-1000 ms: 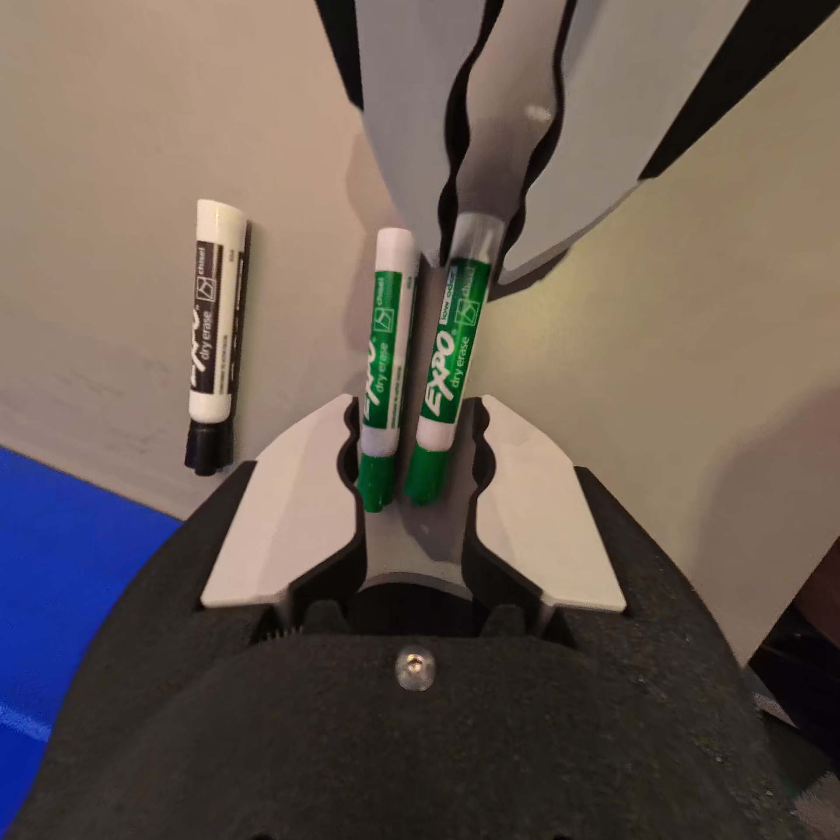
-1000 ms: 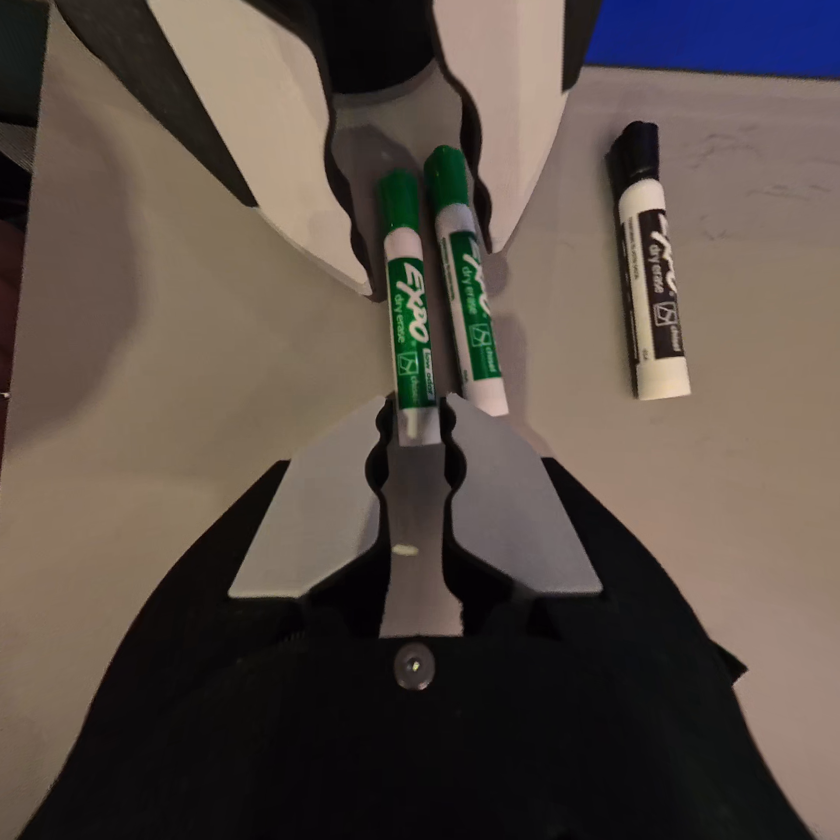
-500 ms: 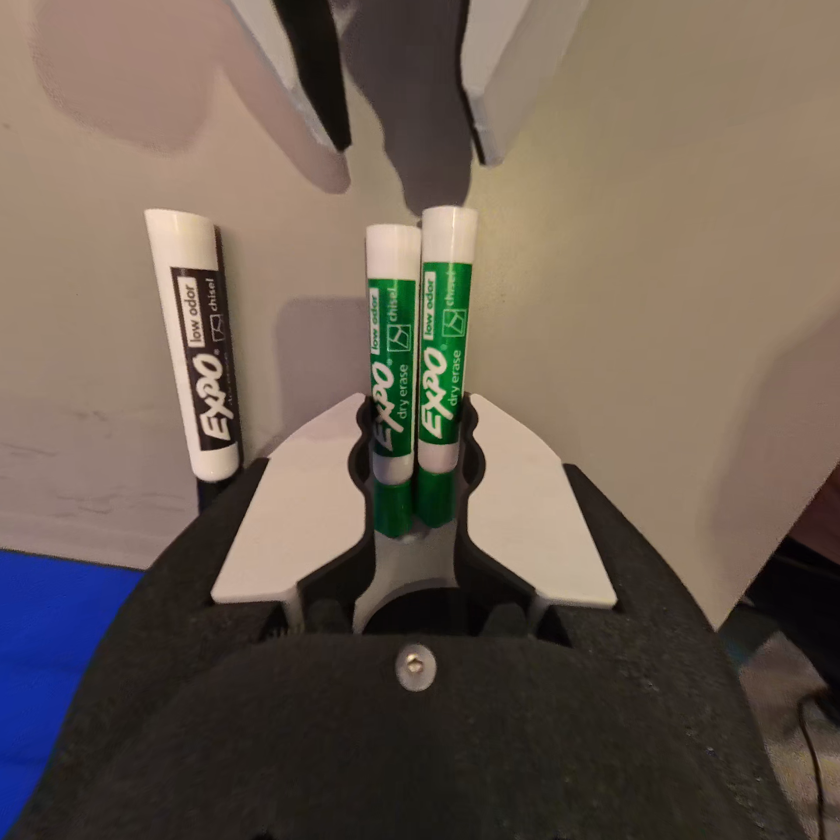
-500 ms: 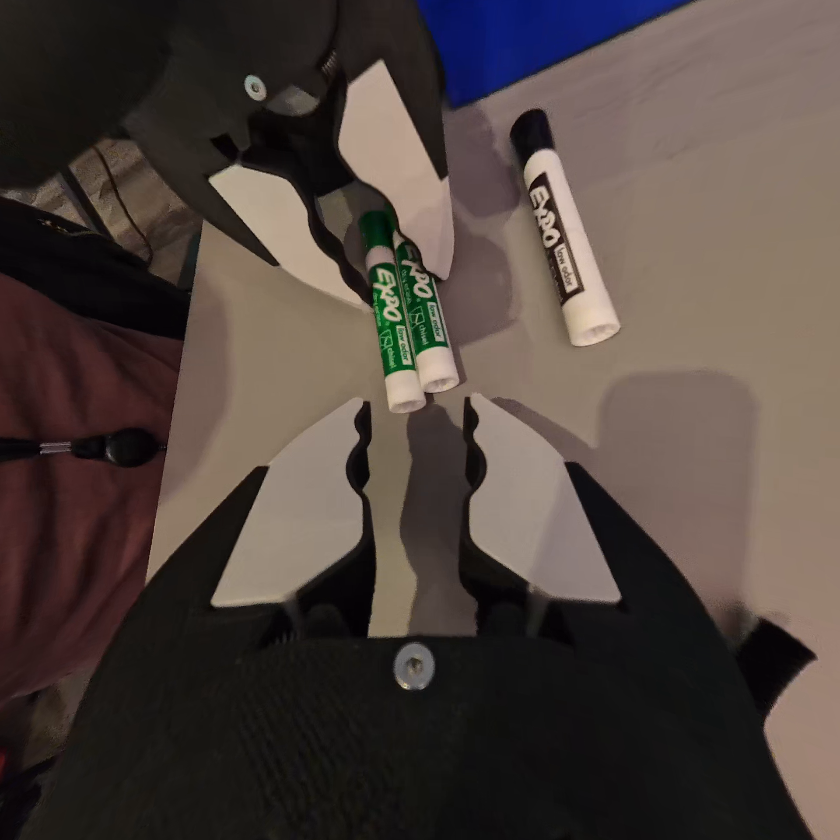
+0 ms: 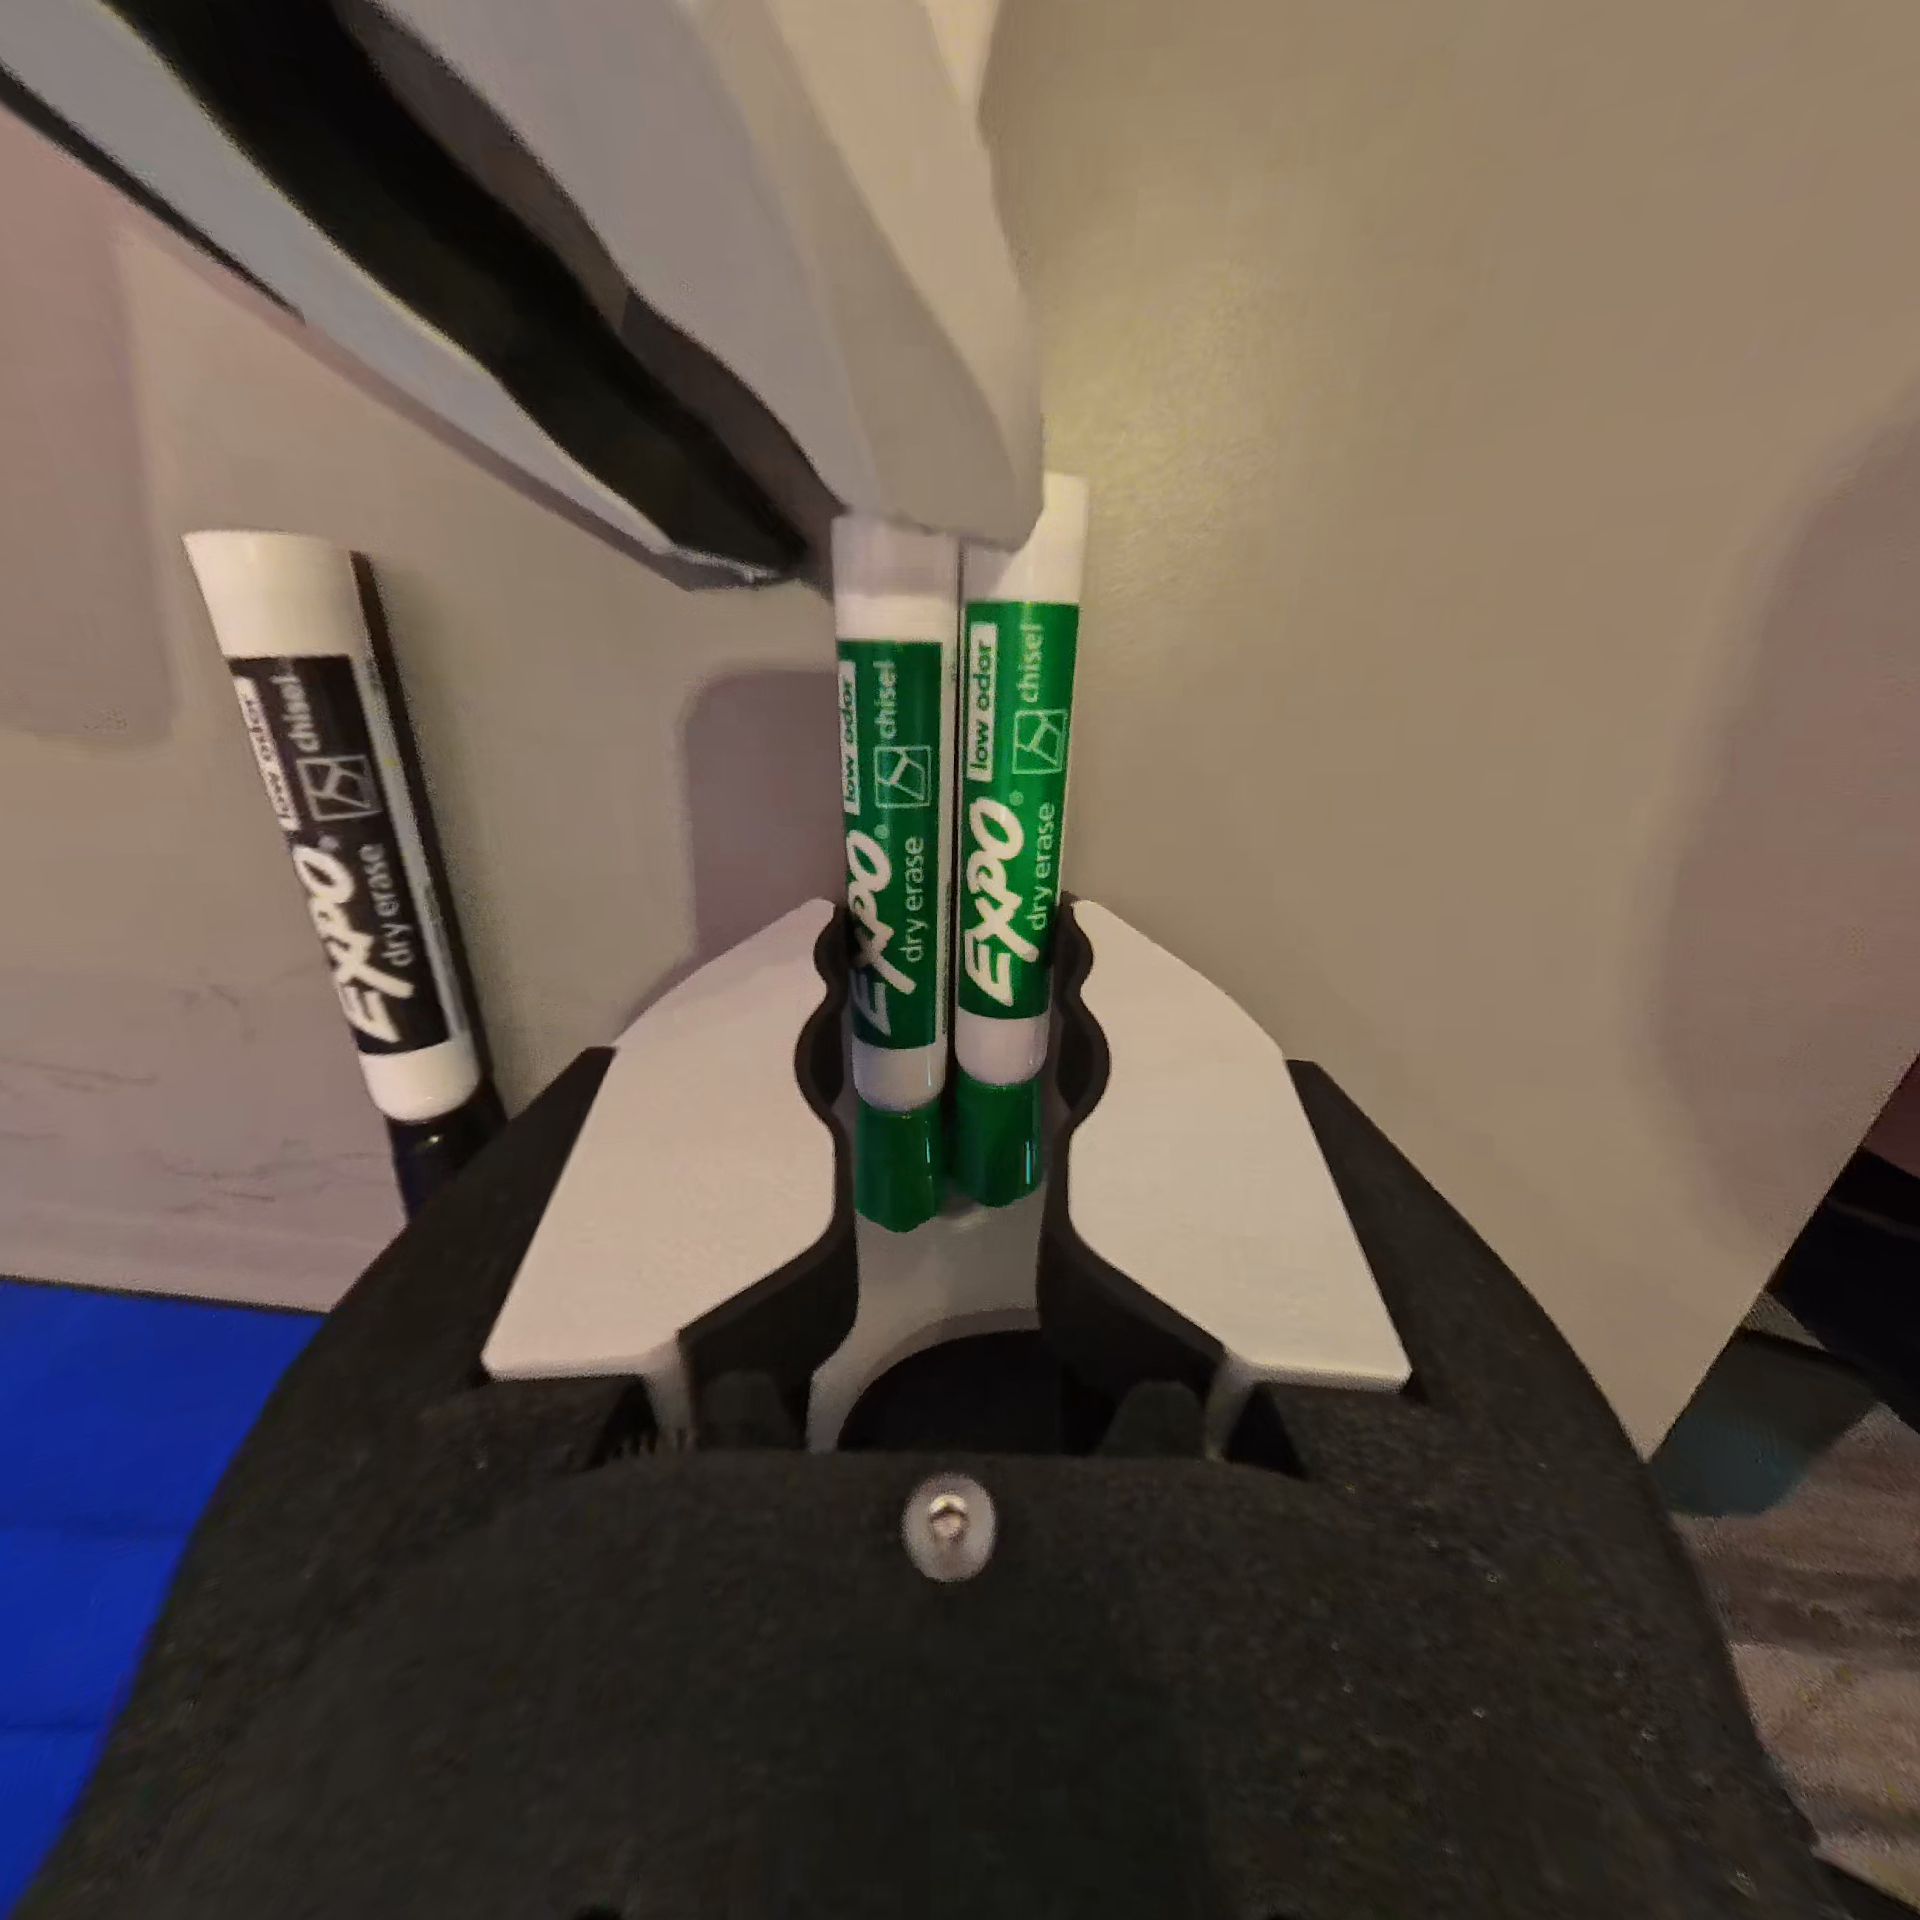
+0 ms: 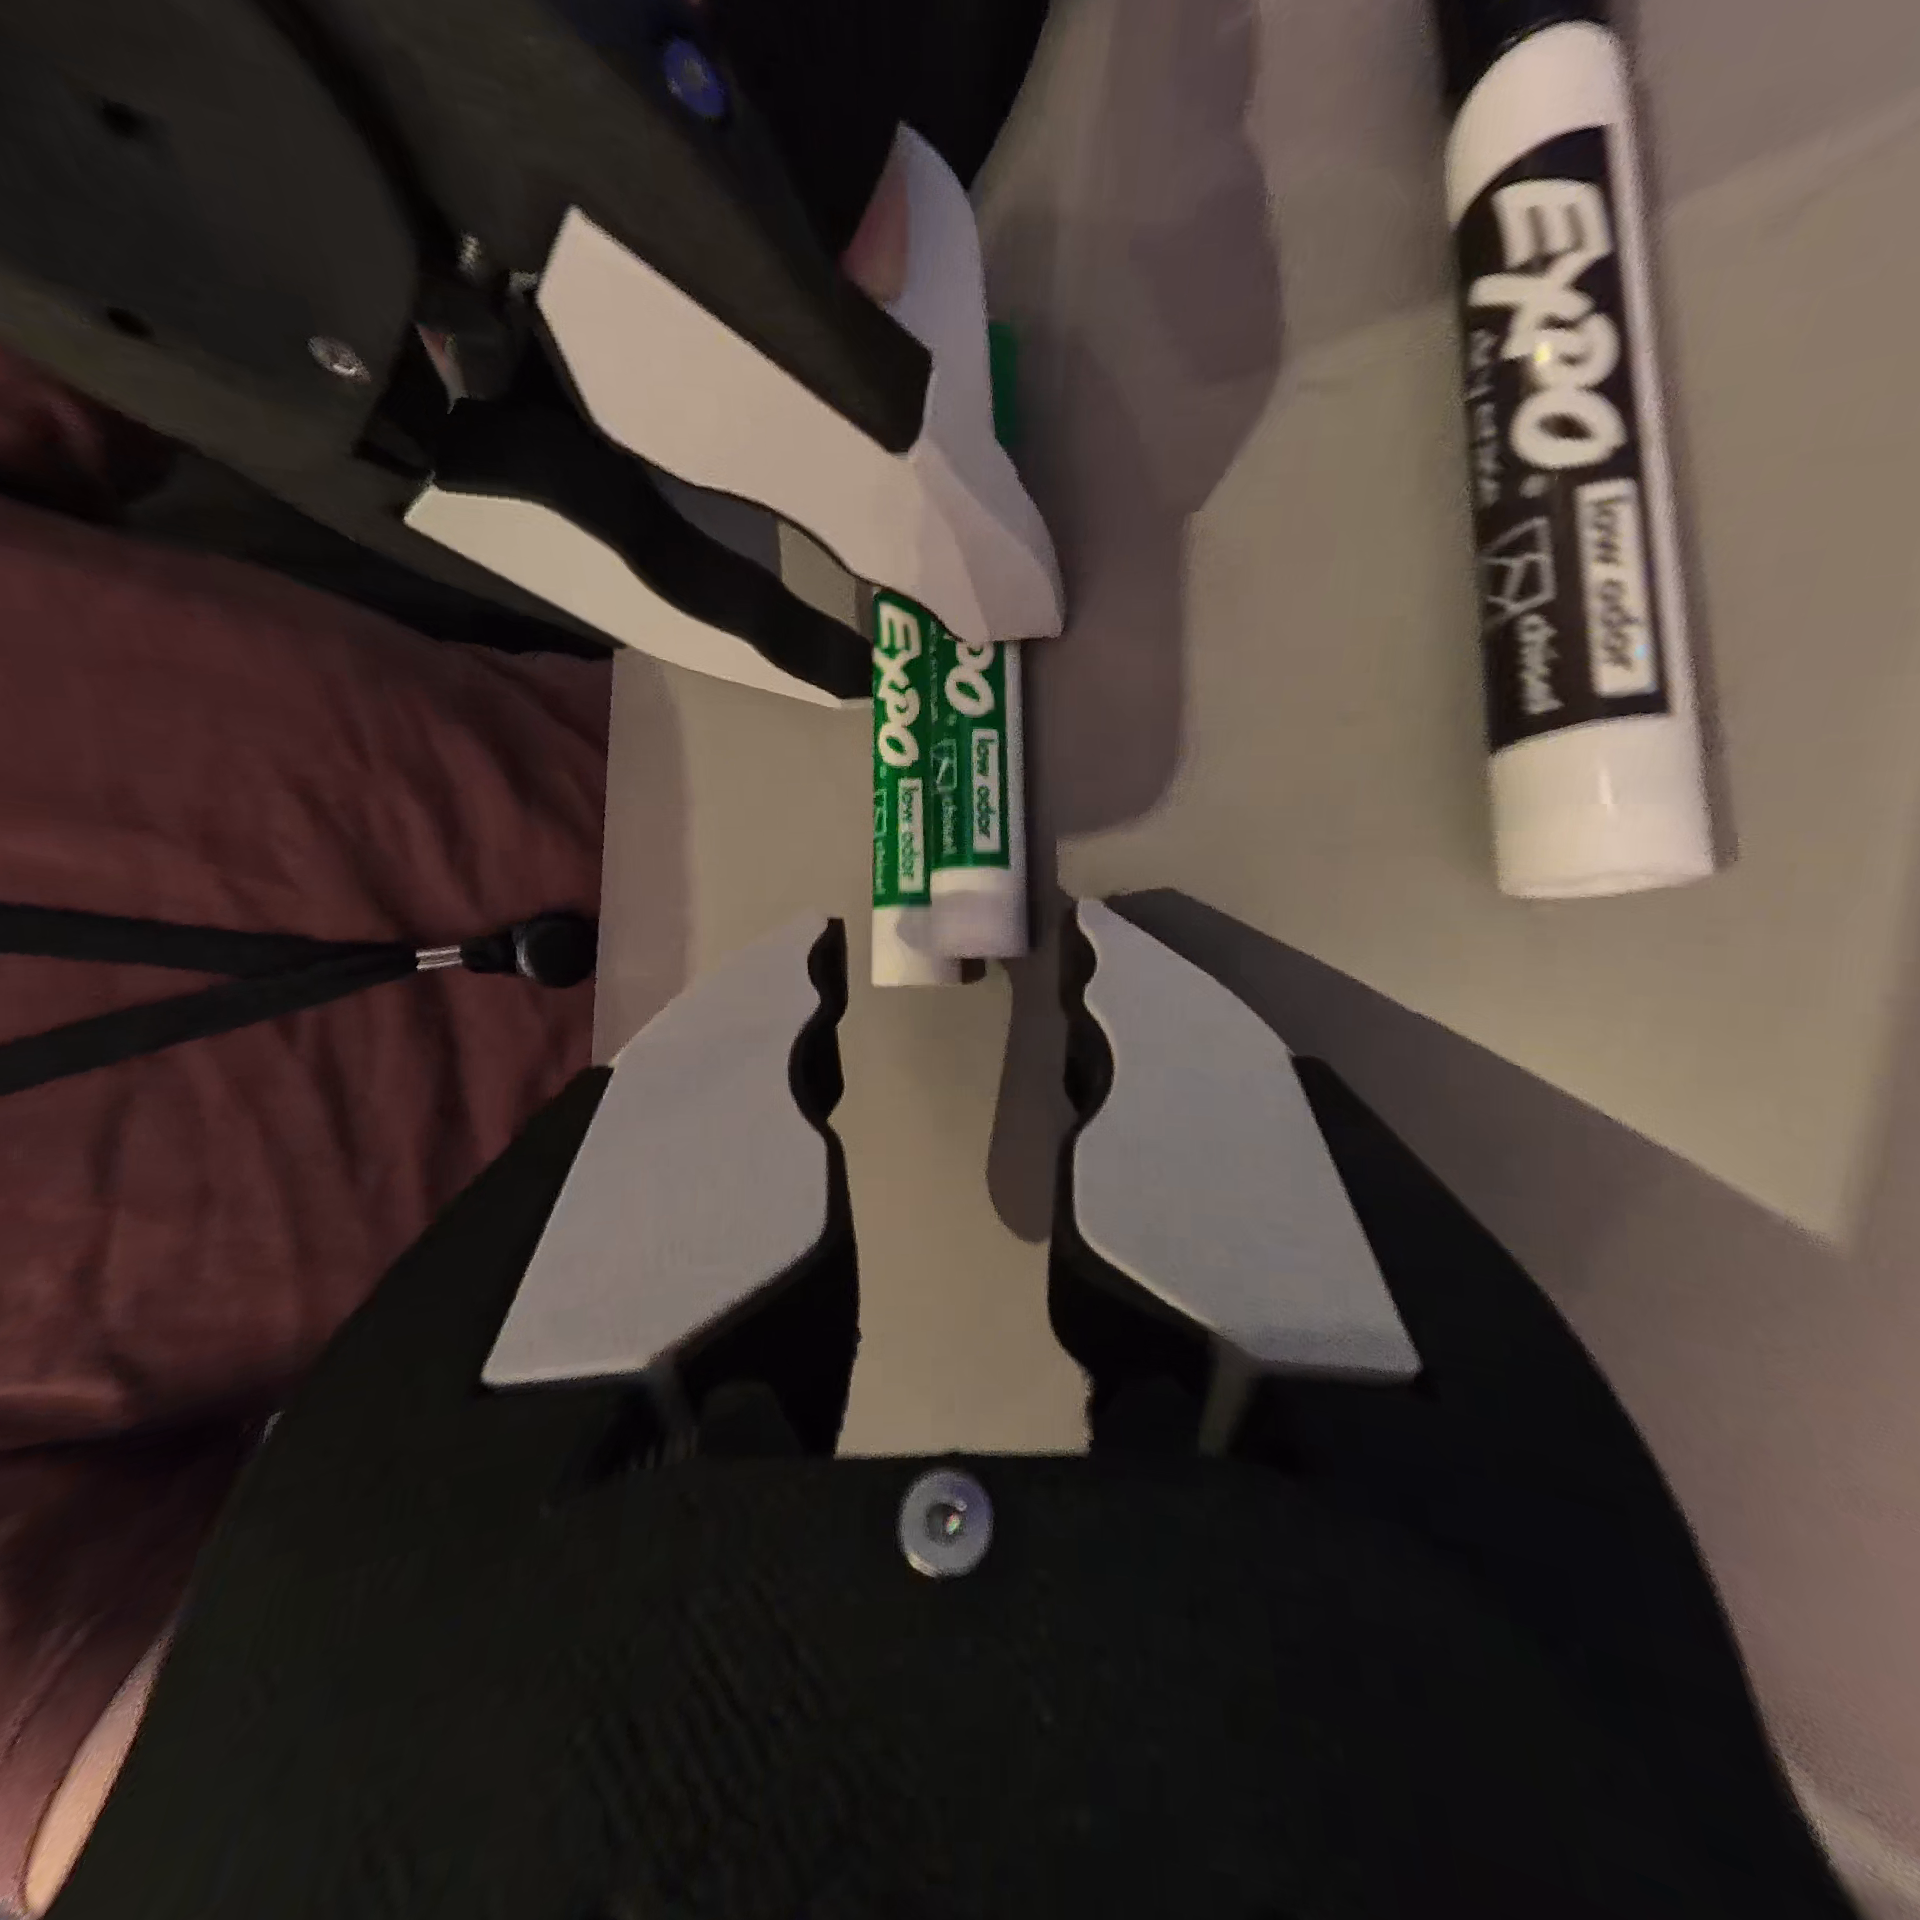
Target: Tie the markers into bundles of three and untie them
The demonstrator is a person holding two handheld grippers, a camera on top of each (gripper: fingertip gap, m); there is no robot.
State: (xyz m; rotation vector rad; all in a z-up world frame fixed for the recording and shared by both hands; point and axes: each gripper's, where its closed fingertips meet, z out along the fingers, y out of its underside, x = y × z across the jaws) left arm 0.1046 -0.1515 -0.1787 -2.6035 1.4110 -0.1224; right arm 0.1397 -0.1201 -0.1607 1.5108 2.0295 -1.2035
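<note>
left tool clamped on two green markers, pair side by side, caps toward camera, dead center of left wrist view. right tool fingers apart, gripping nothing, tips just short of pair's white ends. black marker loose on table at 9 o'clock of pair; at 1 o'clock in right wrist view.

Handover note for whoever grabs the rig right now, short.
Left hand-held gripper: shut on the two green-capped dry-erase markers, side by side, at the cap end.
Right hand-held gripper: open, empty, fingertips just short of the pair's white butt ends.
Black-capped dry-erase marker: loose on the beige table, apart from the pair.
Done: pair gathered.
Left: add the black one, tie, untie. No tie visible.
</note>
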